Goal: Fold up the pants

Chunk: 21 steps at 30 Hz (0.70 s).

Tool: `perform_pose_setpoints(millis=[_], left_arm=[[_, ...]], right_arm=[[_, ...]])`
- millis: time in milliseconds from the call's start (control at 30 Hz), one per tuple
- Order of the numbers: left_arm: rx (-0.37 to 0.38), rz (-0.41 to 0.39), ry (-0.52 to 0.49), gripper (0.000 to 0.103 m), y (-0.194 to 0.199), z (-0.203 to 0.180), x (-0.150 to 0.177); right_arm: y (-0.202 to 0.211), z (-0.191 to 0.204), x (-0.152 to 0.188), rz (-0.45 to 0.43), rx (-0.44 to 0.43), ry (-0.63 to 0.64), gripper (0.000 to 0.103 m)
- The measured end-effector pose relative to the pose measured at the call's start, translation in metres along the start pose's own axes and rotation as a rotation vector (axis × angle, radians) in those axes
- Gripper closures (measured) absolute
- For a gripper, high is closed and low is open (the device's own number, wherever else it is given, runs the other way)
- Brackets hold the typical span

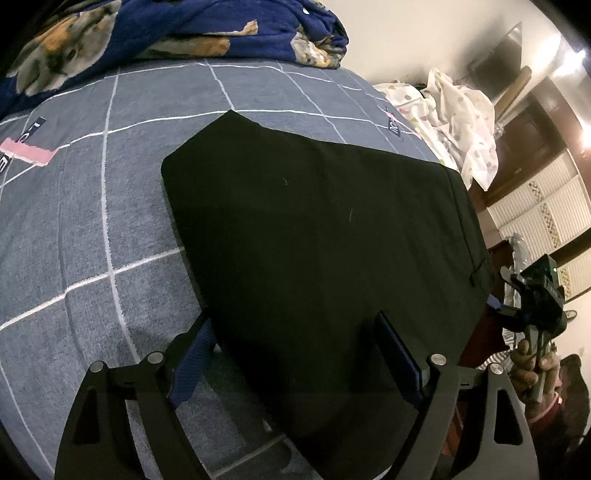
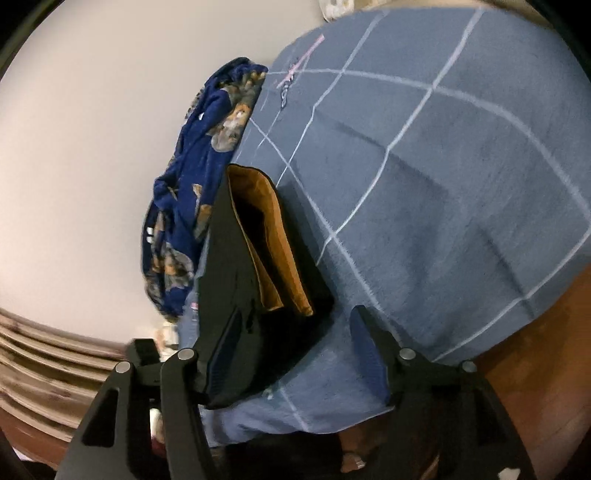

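The black pants point(image 1: 325, 236) lie folded flat on the grey-blue checked bedspread point(image 1: 92, 229). My left gripper point(image 1: 295, 354) stands open over their near edge, its left finger on the bedspread and its right finger over the black cloth. In the right wrist view the pants point(image 2: 236, 258) show edge-on, a stacked fold with tan lining point(image 2: 273, 236) between the black layers. My right gripper point(image 2: 295, 354) is open, with the corner of the fold between its fingers beside the left pad and clear of the right pad. A hand holds that right gripper point(image 1: 506, 295) at the pants' right edge.
A dark blue blanket with an animal print point(image 1: 166, 33) is bunched along the far side of the bed. White patterned cloth point(image 1: 458, 118) lies at the far right corner. A brown wooden bed edge point(image 2: 535, 362) runs by the right gripper. Open bedspread lies left of the pants.
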<state>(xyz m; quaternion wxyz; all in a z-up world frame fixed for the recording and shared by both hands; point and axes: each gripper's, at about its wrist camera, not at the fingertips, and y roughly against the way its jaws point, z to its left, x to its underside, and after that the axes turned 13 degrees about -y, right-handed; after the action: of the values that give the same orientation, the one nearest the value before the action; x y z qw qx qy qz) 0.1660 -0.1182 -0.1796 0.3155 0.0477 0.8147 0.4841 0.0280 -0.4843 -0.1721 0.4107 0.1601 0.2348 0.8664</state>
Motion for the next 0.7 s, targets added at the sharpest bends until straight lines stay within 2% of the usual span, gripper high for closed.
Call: perform_pose_setpoints(millis=[200,233,267,300,333,433,500,533,633,700], left_arm=[[-0.003,0.007,-0.003,0.018,-0.001,-0.001,0.000],[-0.002,0.006,0.000,0.018,-0.001,0.000,0.000],[0.001,0.003,0.001,0.017,-0.001,0.000,0.000],[0.003,0.001,0.000,0.017,-0.001,-0.001,0.000],[0.003,-0.002,-0.001,0.017,-0.001,-0.001,0.000],[0.000,-0.009,-0.007,0.017,-0.001,-0.001,0.002],[-0.003,-0.010,-0.009,0.017,-0.001,-0.001,0.002],[-0.005,-0.008,-0.009,0.017,-0.001,-0.002,0.002],[-0.005,-0.005,-0.011,0.017,-0.001,-0.002,0.002],[-0.003,-0.009,-0.012,0.017,-0.001,-0.002,0.002]], right_arm=[[-0.007,0.007,-0.002,0.027,-0.056,-0.023,0.044],[-0.008,0.011,-0.002,0.023,-0.049,-0.010,0.047],[-0.010,0.015,-0.001,0.026,-0.027,0.007,0.054],[-0.015,0.019,-0.001,0.038,0.001,0.021,0.076],[-0.019,0.020,0.000,0.052,0.023,0.038,0.081],[-0.023,0.036,0.001,0.058,0.023,0.095,0.082],[-0.020,0.053,0.002,0.067,-0.036,0.133,0.082],[-0.020,0.055,0.001,0.064,-0.036,0.137,0.082],[-0.026,0.042,-0.004,0.063,0.072,0.141,0.082],[-0.030,0.024,-0.009,0.086,0.071,0.087,0.084]])
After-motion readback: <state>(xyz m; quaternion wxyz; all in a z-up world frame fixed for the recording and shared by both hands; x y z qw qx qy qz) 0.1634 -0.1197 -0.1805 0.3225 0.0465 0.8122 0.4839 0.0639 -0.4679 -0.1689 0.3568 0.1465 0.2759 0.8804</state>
